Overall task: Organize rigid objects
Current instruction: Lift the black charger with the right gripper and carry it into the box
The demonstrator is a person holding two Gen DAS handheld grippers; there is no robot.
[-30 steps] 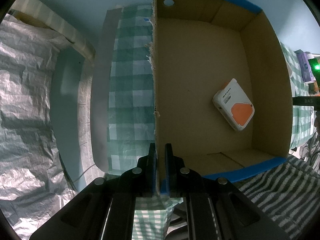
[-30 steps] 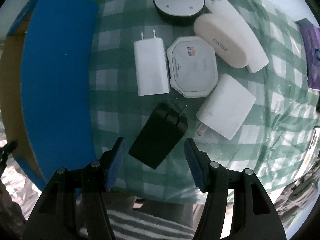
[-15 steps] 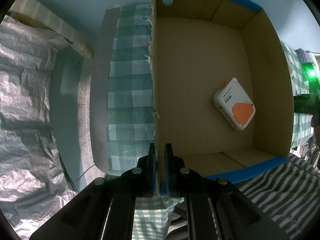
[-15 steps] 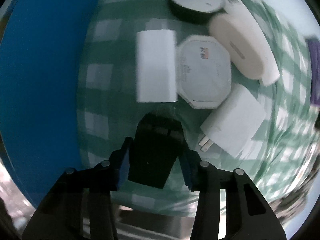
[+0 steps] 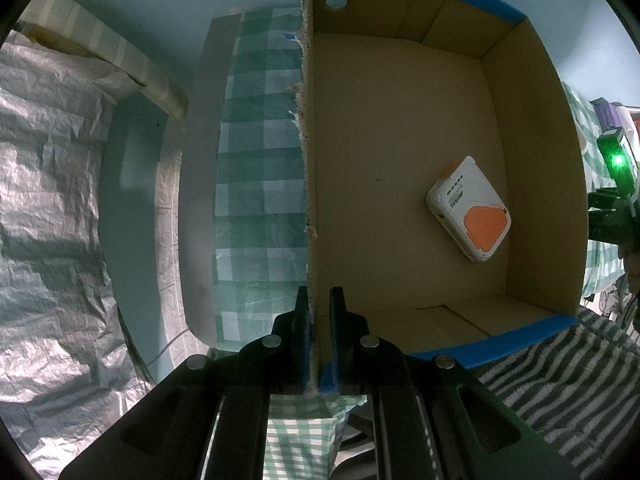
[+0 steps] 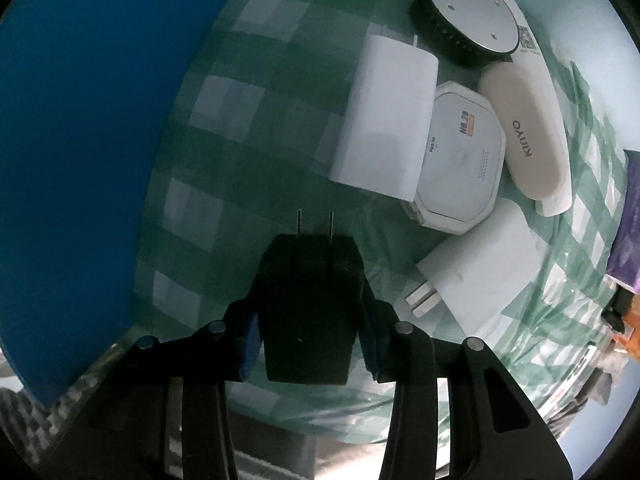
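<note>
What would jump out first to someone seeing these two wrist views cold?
In the right wrist view, the right gripper has just closed its jaws on a black plug adapter on the green checked cloth, with white chargers clustered just beyond. In the left wrist view, the left gripper is clamped on the wall of a cardboard box, and a white and orange device lies alone on its floor.

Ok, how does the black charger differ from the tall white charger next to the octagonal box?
The black charger is dark and sits between the right hand-held gripper pads, which have just been closing on it; the tall white charger lies free on the checked cloth, touching the octagonal box. The black one's prongs show fully, the white one's barely. Both are two-prong plugs.
</note>
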